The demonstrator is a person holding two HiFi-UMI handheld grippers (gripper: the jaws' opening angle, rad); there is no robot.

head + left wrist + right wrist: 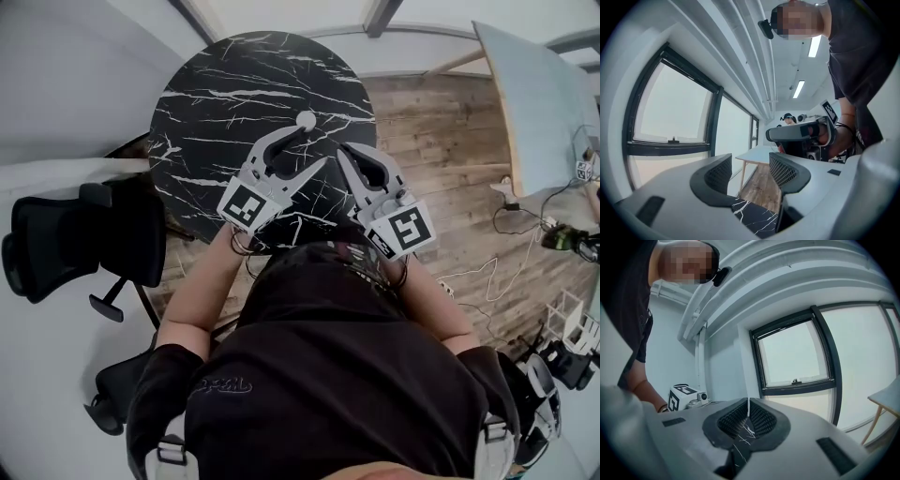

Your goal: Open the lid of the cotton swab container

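Observation:
A small white round thing, seemingly the cotton swab container seen from above, stands near the middle of the round black marble table. My left gripper hovers over the table just beside it, jaws open. In the left gripper view nothing lies between the left gripper's mesh pads, only marble below. My right gripper is close to the right of the left one, and its pads are pressed together with nothing held. The container is in neither gripper view.
A black office chair stands left of the table. A pale table is at the far right on the wooden floor, with cables and gear near it. The person's torso fills the lower head view.

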